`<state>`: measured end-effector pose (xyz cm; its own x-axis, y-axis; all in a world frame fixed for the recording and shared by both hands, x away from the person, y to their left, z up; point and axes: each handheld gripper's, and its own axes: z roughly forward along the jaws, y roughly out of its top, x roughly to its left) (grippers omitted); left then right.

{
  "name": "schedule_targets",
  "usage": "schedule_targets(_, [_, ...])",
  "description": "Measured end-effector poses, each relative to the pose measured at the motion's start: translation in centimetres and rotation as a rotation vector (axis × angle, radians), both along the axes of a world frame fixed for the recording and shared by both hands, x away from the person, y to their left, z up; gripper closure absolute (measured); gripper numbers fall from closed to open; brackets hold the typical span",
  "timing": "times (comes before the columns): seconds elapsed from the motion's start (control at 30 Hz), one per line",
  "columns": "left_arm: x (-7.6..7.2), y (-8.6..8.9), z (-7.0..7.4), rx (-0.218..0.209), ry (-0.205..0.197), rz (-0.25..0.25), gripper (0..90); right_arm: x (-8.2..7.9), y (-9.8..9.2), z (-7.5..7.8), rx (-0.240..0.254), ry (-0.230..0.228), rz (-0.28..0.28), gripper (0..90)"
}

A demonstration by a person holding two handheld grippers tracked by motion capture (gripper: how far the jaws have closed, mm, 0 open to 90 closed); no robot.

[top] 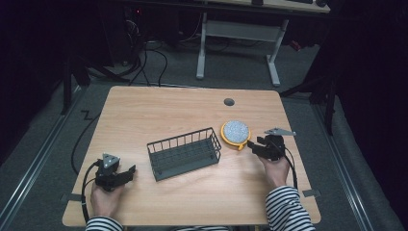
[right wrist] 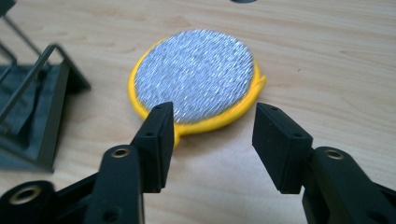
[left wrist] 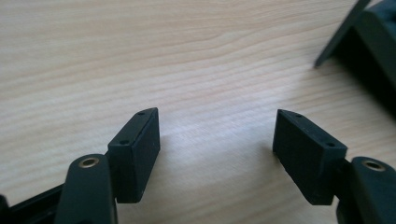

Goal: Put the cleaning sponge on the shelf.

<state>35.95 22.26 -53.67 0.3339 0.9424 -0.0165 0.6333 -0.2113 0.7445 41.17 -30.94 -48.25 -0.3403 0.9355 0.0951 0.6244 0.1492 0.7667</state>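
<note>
Pad point(right wrist: 196, 74), round, with a silvery mesh face and a yellow rim, lies flat on the table point(top: 192, 110) just right of the wire basket point(top: 184, 153) and apart from it. It looks light and thin, probably a soft scrubber or sponge disc, so it should flex under a pinch and will likely not slip much; nothing about it seems fragile. Lying flush on the wood, it offers no easy edge from above, so the best hold is likely the near yellow rim, with one jaw slid under and the other pressing on the mesh. The right gripper point(right wrist: 212, 130) sits right at that near edge, its jaws spread wide on either side with nothing between them; the left pad point(right wrist: 156, 140) is just at the rim, though I cannot tell if it touches. The left gripper point(left wrist: 217, 149) rests low over bare wood near the table's front left corner, jaws wide and empty, well apart from the pad. The basket's near wall stands between the two grippers, and its rim could catch the pad on a low path.
</note>
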Motion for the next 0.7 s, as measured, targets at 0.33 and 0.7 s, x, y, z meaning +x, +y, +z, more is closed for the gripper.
schedule_targets(0.33, [0.2, -0.1, 0.0, 0.007, 0.004, -0.02, 27.0, 5.5, 0.7, 1.5, -0.033, 0.005, -0.045, 50.8])
schedule_targets(0.7, [0.3, 0.2, 0.0, -0.019, 0.006, -0.009, 27.8, 9.4, 1.2, 0.7, 0.013, 0.148, -0.035, 56.2])
